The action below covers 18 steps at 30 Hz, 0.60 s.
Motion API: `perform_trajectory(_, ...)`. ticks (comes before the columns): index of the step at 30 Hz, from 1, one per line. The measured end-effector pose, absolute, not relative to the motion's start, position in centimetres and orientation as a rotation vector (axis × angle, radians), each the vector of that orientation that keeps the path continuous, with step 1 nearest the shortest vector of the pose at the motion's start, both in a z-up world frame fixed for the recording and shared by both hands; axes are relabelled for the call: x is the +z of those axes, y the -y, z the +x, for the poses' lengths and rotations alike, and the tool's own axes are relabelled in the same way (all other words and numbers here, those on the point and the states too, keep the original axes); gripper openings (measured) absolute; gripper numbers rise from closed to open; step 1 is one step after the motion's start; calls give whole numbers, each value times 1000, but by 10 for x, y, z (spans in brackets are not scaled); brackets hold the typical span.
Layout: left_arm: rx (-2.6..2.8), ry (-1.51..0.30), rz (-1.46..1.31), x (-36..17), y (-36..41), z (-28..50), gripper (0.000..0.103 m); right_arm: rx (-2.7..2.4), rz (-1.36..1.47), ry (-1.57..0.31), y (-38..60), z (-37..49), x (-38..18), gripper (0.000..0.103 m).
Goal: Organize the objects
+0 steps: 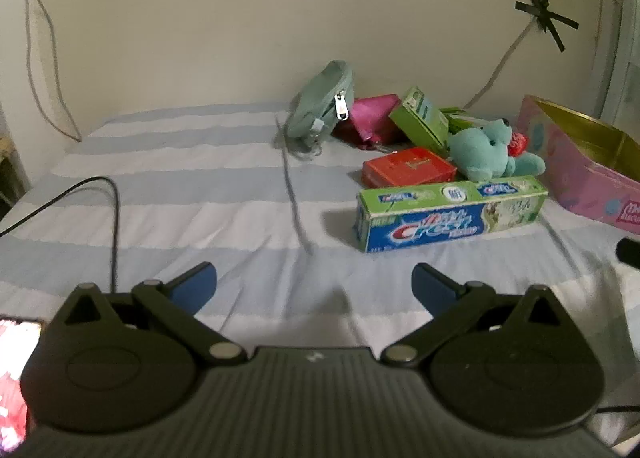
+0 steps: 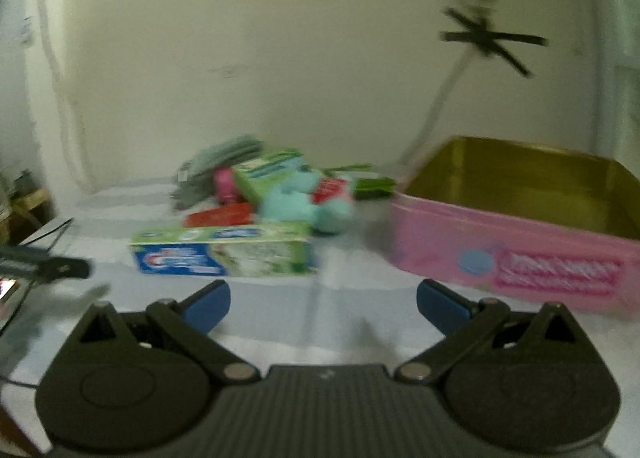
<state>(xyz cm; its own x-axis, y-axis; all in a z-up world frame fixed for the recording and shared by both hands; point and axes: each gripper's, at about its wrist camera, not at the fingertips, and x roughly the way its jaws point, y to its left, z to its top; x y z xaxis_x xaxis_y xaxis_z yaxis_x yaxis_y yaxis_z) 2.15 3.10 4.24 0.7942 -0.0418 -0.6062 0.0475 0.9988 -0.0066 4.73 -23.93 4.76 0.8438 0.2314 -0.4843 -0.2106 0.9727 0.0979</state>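
On a striped bed sheet [image 1: 180, 194] lies a cluster of objects. A green and blue toothpaste box [image 1: 450, 212] [image 2: 224, 250] lies nearest. Behind it are a red box [image 1: 408, 168], a teal plush toy [image 1: 488, 152] [image 2: 296, 204], a green carton [image 1: 424, 118], a magenta pouch [image 1: 372, 118] and a grey-green zip pouch [image 1: 324, 102]. An open pink box with a gold inside [image 1: 584, 154] [image 2: 516, 218] stands to the right. My left gripper [image 1: 314, 284] is open, short of the toothpaste box. My right gripper [image 2: 324, 304] is open and holds nothing, between the toothpaste box and the pink box.
A black cable [image 1: 108, 214] trails over the sheet at the left. The wall behind carries taped white cords [image 1: 540, 14] and a power strip. A phone screen [image 1: 12, 370] shows at the lower left. The right wrist view is blurred, with the other gripper's dark tip [image 2: 44, 264] at its left edge.
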Motion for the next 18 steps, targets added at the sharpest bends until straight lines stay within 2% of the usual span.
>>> perform_trajectory(5,-78,-625,-6,40,-28,38,103,314,-45,-539,212,74,44,102)
perform_trajectory(15,-134,-566,29,28,-6,71,103,387,-90,-640,198,148,23,86)
perform_trajectory(18,-163,-550,17,26,-4,75,102,415,-99,-649,197,158,18,85)
